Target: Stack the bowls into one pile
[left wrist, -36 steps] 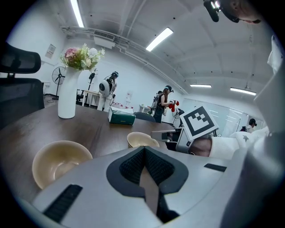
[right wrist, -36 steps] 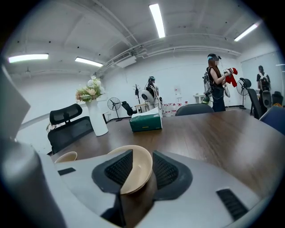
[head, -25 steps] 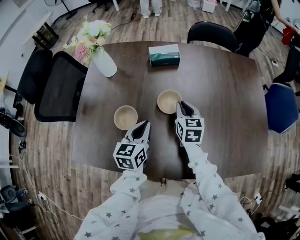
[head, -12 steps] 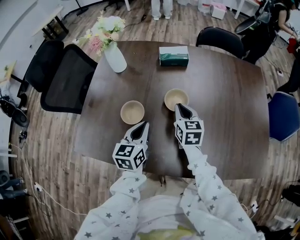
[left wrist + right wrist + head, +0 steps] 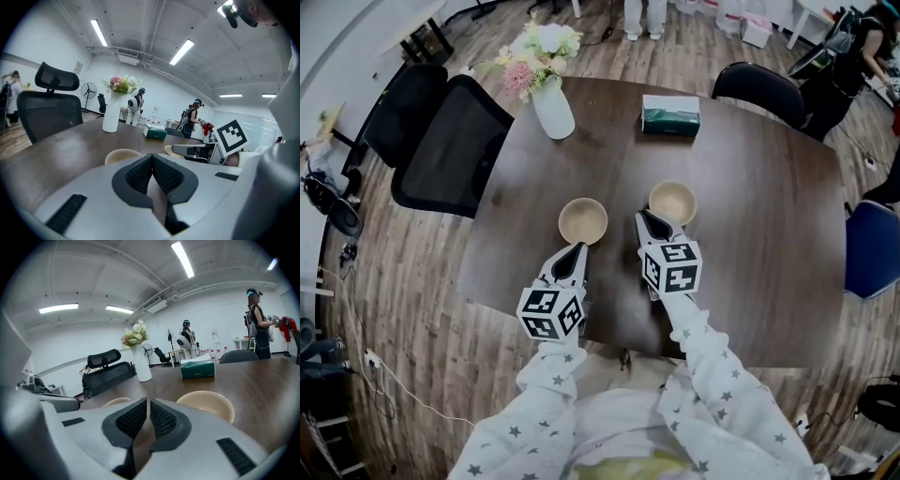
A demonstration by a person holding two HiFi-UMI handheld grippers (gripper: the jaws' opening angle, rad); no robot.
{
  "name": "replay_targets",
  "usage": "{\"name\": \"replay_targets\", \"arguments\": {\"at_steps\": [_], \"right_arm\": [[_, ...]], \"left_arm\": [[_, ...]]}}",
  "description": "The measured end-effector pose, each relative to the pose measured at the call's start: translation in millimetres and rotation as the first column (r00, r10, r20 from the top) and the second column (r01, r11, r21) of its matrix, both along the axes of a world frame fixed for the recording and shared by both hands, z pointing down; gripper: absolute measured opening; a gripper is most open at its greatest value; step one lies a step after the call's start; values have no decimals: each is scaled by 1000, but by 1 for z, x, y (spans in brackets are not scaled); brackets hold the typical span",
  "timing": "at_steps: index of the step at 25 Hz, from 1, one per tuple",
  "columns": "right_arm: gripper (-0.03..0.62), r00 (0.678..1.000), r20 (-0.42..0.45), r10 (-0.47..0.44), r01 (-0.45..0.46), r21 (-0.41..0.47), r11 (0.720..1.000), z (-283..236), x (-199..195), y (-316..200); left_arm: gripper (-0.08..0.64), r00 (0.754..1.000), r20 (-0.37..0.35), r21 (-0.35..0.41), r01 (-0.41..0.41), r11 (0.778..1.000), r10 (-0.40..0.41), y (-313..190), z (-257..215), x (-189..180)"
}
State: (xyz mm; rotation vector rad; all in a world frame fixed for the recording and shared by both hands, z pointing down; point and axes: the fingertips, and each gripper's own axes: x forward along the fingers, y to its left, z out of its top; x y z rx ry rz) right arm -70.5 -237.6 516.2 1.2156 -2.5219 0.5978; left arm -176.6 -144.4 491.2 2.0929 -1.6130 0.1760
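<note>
Two round, pale beige bowls sit apart and unstacked, both upright and empty, on a dark brown wooden table (image 5: 750, 253). The left bowl (image 5: 582, 220) lies slightly nearer than the right bowl (image 5: 672, 202).

The left gripper (image 5: 577, 249) points at the near rim of the left bowl, its tip just beside that rim. Its jaws are clenched together with nothing between them. In the left gripper view that bowl shows just past the tips.

The right gripper (image 5: 643, 219) is angled so its tip sits just beside the near-left edge of the right bowl. Whether it touches the rim cannot be told. Its jaws have just been closing and now meet at the tips, with nothing held between them.

Farther back on the table stand a white vase of pink and white flowers (image 5: 553, 105) at the far left and a dark green tissue box (image 5: 671, 115) at the far middle. A black mesh office chair (image 5: 450, 145) stands off the table's left edge.
</note>
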Motion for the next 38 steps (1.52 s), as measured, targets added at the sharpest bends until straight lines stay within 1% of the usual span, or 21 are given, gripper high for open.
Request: {"name": "replay_targets", "arguments": {"at_steps": [4, 8, 10, 12, 19, 24, 28, 31, 35, 38], "right_arm": [[37, 996, 60, -72, 72, 1, 997, -3, -30, 3], [38, 992, 73, -99, 101, -26, 995, 4, -49, 5], [51, 992, 76, -105, 108, -44, 993, 10, -57, 6], [99, 990, 90, -106, 113, -73, 991, 15, -64, 6], [141, 994, 72, -81, 89, -128, 988, 31, -79, 0], [140, 997, 43, -64, 71, -187, 980, 51, -89, -8], [140, 998, 30, -51, 56, -215, 975, 59, -95, -9], [137, 998, 14, -58, 59, -234, 970, 64, -99, -9], [81, 997, -41, -63, 51, -243, 969, 69, -101, -9], [56, 998, -39, -45, 34, -244, 969, 68, -101, -9]], "left_arm": [[25, 999, 0, -9, 33, 999, -33, 0, 2, -18], [25, 998, -2, -20, 57, 998, -57, 4, 6, -31], [25, 998, -2, -27, 67, 997, -67, 5, 9, -37], [26, 997, -3, -33, 76, 997, -76, 6, 11, -42], [25, 996, -9, -54, 90, 995, -90, 7, 17, -55], [25, 996, -20, -70, 90, 993, -92, 6, 23, -60], [26, 996, -23, -78, 88, 993, -90, 6, 26, -65], [25, 996, -29, -82, 85, 993, -87, 6, 28, -67], [25, 996, -30, -82, 83, 993, -86, 6, 28, -70], [25, 995, -29, -79, 88, 993, -91, 6, 27, -75]]}}
